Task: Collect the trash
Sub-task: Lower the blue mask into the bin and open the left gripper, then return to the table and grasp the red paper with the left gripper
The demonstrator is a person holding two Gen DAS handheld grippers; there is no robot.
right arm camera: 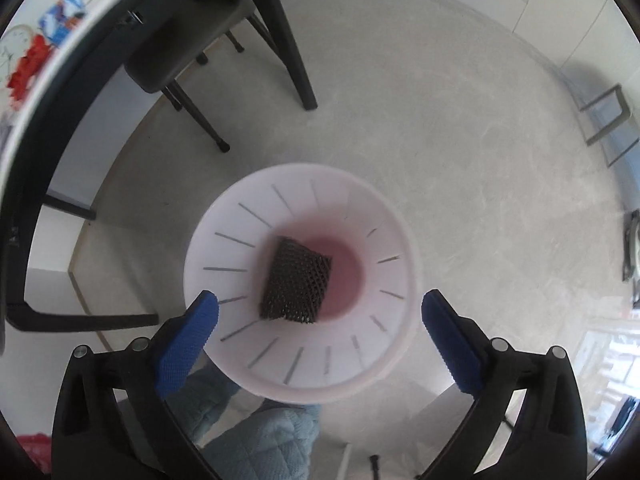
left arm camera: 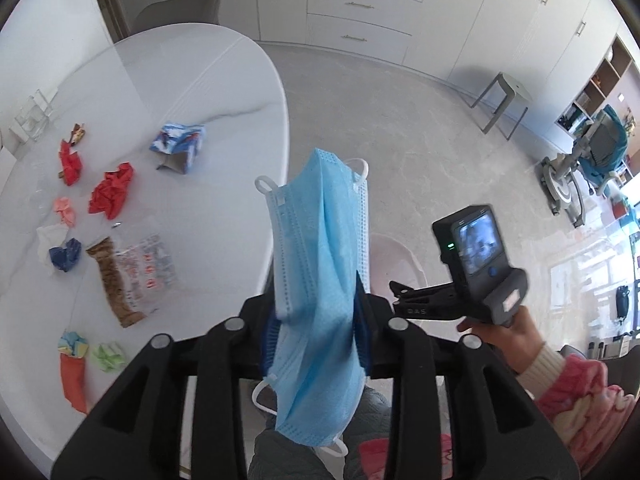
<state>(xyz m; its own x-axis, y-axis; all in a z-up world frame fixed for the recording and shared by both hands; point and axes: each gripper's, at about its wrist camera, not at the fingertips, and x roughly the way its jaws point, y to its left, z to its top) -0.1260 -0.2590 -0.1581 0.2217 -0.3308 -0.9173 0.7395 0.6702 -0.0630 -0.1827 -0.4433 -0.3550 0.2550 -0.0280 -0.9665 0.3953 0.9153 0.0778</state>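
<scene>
Carrying the blue face mask [left arm camera: 320, 280] past the table [left arm camera: 224, 92] edge, the left gripper [left arm camera: 318, 320] pinches its middle. Bring it over the pink bin [right arm camera: 396, 280] before letting go. The right gripper [right arm camera: 320, 312] hangs wide open and empty above the bin, where a dark mesh piece [right arm camera: 296, 284] lies.

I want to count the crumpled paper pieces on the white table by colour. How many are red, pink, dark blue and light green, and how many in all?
Red: 2, the small red piece and the larger red piece
Pink: 1, the pink piece
Dark blue: 1, the dark blue piece
Light green: 1, the light green piece
Total: 5
</scene>
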